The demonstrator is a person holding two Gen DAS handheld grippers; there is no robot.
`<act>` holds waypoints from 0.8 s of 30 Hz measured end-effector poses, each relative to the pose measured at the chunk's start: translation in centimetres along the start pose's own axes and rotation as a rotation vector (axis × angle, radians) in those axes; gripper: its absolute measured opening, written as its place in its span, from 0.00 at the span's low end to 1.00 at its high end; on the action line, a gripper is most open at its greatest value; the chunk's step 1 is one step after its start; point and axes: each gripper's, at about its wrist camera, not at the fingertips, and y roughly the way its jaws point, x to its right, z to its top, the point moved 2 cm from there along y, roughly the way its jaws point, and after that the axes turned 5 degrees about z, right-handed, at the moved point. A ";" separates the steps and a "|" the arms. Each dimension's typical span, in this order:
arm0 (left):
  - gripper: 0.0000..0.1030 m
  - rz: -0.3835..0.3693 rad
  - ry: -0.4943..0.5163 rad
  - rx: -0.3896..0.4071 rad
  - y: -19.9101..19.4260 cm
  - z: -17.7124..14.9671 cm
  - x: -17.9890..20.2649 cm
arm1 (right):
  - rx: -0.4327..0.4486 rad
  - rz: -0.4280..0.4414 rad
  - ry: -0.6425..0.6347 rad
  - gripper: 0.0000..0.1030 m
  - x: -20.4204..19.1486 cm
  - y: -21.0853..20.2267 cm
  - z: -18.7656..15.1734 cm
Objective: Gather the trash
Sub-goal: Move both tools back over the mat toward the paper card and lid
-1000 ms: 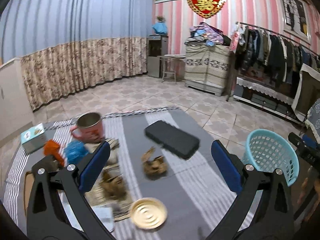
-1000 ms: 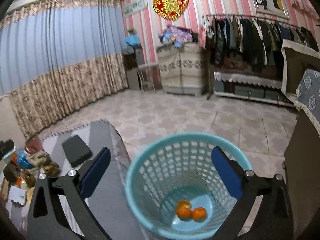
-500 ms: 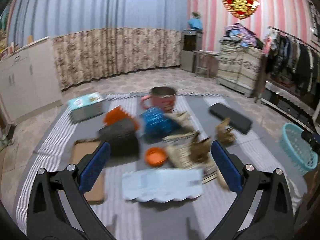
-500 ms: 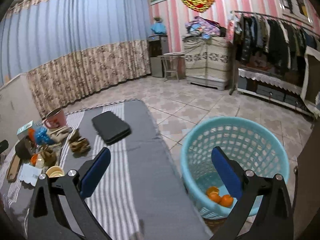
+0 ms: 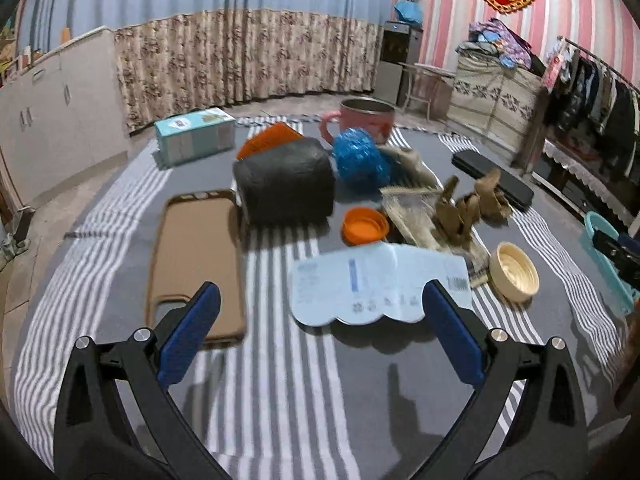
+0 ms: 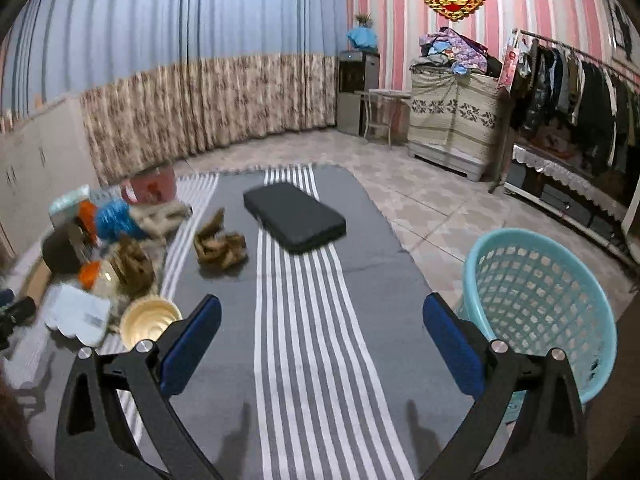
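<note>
A pale blue wrapper (image 5: 380,284) lies flat on the striped table just ahead of my open left gripper (image 5: 320,334). Beyond it sit an orange cap (image 5: 365,226), a cream lid (image 5: 514,271), brown crumpled paper (image 5: 468,204) and a blue crinkled ball (image 5: 360,158). My right gripper (image 6: 320,334) hangs open and holds nothing above the bare striped cloth. The turquoise basket (image 6: 538,300) stands off the table's right edge, beside the right finger. The same brown paper (image 6: 218,246), cream lid (image 6: 148,320) and wrapper (image 6: 76,314) show at left in the right wrist view.
A brown phone case (image 5: 196,256), dark grey roll (image 5: 286,186), teal box (image 5: 194,134), pink mug (image 5: 366,118) and black case (image 6: 294,216) also sit on the table (image 6: 320,360). Tiled floor, a clothes rack and cabinets lie beyond.
My left gripper swung left and drew in low over the clutter. My right gripper turned from above the basket to over the table, so the basket now sits at its right.
</note>
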 end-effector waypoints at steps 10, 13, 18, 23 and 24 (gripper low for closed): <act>0.86 -0.029 0.108 -0.084 1.0 -1.7 1.8 | -0.061 0.012 0.021 0.96 0.6 0.1 -0.8; 0.74 -0.033 0.110 -0.152 2.7 -1.4 1.8 | -0.068 0.026 0.048 0.96 0.8 0.4 -0.7; 0.70 -0.045 0.161 -0.165 3.8 -0.3 2.3 | -0.072 0.037 0.055 0.96 0.6 0.5 -0.8; 0.51 -0.090 0.215 -0.101 3.8 1.2 3.0 | -0.077 0.052 0.065 0.96 0.0 0.9 -0.8; 0.44 -0.110 0.229 -0.095 3.9 1.5 3.2 | -0.080 0.055 0.066 0.96 -0.2 0.9 -0.8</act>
